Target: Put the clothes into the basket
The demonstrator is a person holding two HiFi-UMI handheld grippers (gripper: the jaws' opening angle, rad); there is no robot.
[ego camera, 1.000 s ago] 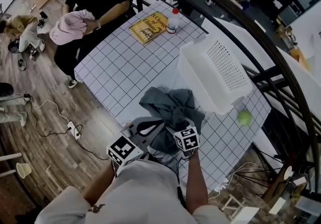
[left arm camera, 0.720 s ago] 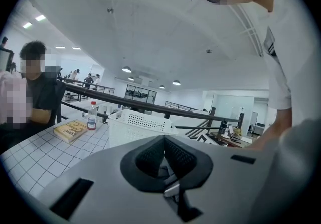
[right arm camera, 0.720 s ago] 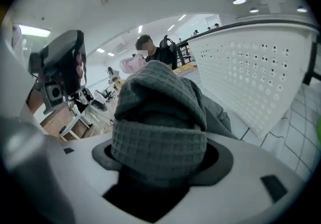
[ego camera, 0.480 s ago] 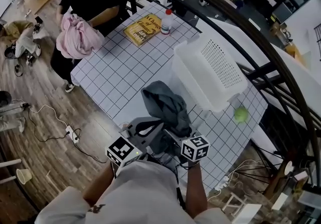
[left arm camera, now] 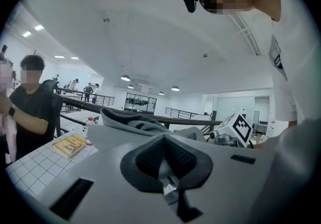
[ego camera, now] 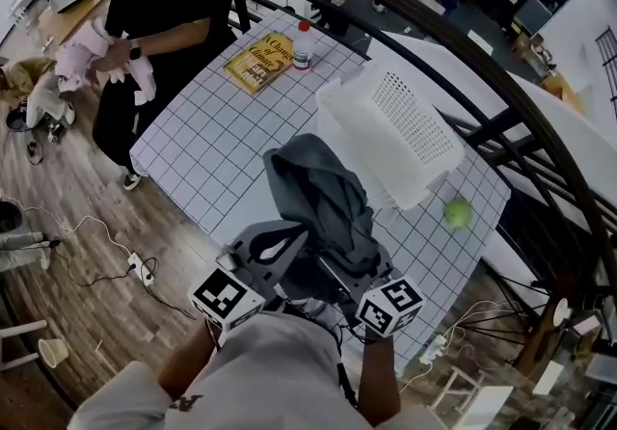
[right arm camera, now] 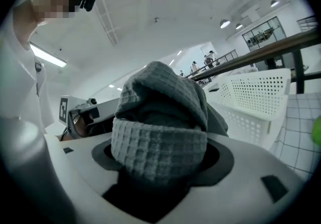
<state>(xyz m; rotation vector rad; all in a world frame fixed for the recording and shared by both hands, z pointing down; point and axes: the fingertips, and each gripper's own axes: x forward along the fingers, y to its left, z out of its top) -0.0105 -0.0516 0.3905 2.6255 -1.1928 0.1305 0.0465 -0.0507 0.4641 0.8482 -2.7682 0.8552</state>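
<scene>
Right hand-held gripper point(right arm camera: 159, 168) is clenched on the grey waffle-weave garment point(right arm camera: 160, 112), which bunches up between the jaws and fills most of that gripper's view. That grip looks meant to carry the cloth to the white perforated basket point(right arm camera: 251, 97), which stands just beyond and to the right. The bulge of cloth hides the pads and the rest of the garment.

Left hand-held gripper point(left arm camera: 163, 160), seen in its own view, has its dark mesh pads closed together. A pale sliver shows low between them, and I cannot tell whether it is a nipped fold. A grey fold rises just past its front edge.

From the head view, the garment hangs in a tall heap on the near side of the basket, held above the gridded tabletop point(ego camera: 212, 139) between the two tools. It is not yet in the basket, whose near wall it partly covers. Both sets of jaws are buried under cloth here. The green ball point(ego camera: 457, 214) lies just beside the basket's right end. Beyond the basket's far left, a person point(ego camera: 154, 23) holds pink cloth, partly cut off by the frame.
</scene>
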